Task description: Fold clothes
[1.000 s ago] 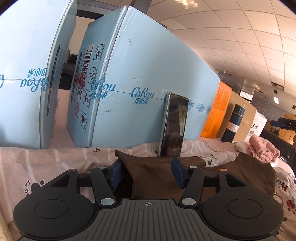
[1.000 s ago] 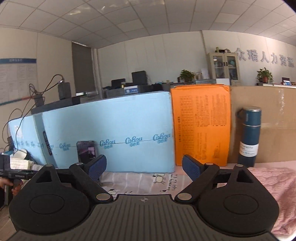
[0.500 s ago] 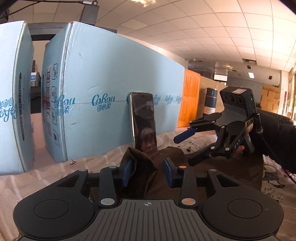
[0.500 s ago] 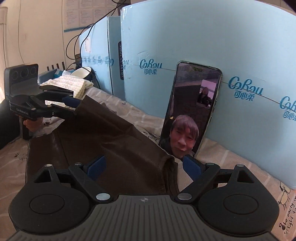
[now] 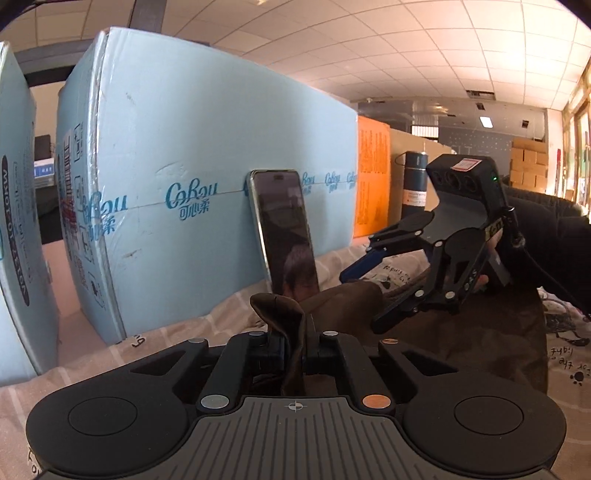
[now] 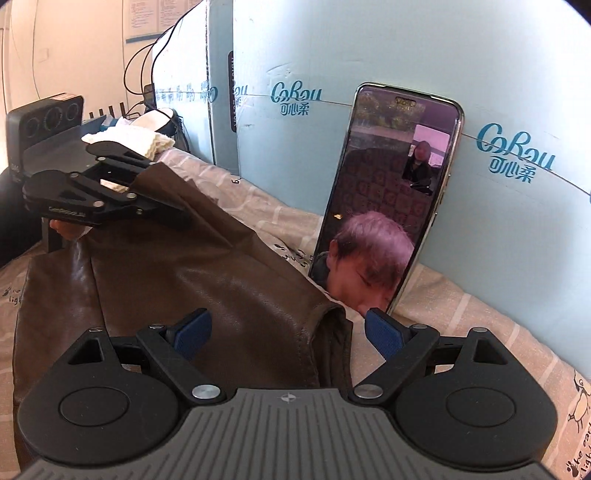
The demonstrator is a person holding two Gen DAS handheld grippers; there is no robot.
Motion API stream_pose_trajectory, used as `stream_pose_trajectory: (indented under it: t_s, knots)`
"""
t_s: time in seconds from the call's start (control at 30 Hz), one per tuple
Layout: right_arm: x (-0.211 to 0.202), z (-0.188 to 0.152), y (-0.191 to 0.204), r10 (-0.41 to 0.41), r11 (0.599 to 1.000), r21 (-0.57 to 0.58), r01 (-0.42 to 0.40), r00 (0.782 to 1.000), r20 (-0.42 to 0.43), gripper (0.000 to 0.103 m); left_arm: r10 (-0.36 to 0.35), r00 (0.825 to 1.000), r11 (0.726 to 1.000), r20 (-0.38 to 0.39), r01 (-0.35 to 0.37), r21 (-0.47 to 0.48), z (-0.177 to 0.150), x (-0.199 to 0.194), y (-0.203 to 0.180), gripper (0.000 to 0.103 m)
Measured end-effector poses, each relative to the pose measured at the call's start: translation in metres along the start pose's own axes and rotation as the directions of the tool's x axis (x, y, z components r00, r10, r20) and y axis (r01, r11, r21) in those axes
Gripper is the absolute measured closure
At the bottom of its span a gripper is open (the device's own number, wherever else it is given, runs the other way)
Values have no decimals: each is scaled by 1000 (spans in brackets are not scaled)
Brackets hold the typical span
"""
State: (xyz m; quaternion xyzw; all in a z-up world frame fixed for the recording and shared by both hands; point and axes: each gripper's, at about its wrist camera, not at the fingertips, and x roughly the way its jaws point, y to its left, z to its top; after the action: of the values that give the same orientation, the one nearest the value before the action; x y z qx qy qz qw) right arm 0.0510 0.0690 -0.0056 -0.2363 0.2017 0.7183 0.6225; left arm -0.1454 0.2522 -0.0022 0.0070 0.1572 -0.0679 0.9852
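Brown leather garment lies on the patterned sheet, its near edge hidden under your tools. Its long axis runs between them. Your left gripper pinches one bunched corner; your right gripper gapes over the opposite corner by the phone.

An office used as a storeroom: grid ceiling tiles overhead; stacked cardboard cartons at the back; wall notices; big blue shipping boxes.
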Motion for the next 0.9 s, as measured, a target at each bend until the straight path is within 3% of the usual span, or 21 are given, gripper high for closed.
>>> stream_pose_trajectory:
  t_s: [0.17,0.33,0.37,0.4,0.43,0.47,0.5,0.7,0.9]
  knots:
    - [-11,-1,1,17,999,-31,-17,1000,26,13,-154,985,986,80,148,76,13,-40,-38,97]
    - [-27,0,10,79,993,-95,-74,996,47,14,-212,970,976,121,204,76,15,-66,-58,97]
    - [-31,1,14,103,989,-115,-98,994,45,22,-207,970,978,127,200,67,13,-68,-59,97]
    - [-30,1,17,126,986,-118,-121,991,36,46,-206,970,978,127,199,61,11,-70,-59,97]
    - [-30,2,19,148,982,-120,-144,989,26,61,-203,971,979,125,198,53,10,-70,-59,97]
    - [-30,2,22,166,979,-123,-162,986,19,83,-200,972,980,123,196,45,8,-71,-59,97]
    - [-33,0,25,168,979,-124,-164,986,19,90,-198,973,980,122,195,35,6,-72,-59,97]
    - [-60,-3,55,156,977,-159,-144,985,70,95,-183,972,983,145,183,17,1,-92,-68,97]
    - [-110,-4,101,153,968,-222,-116,976,156,95,-203,958,979,202,203,22,0,-123,-84,96]
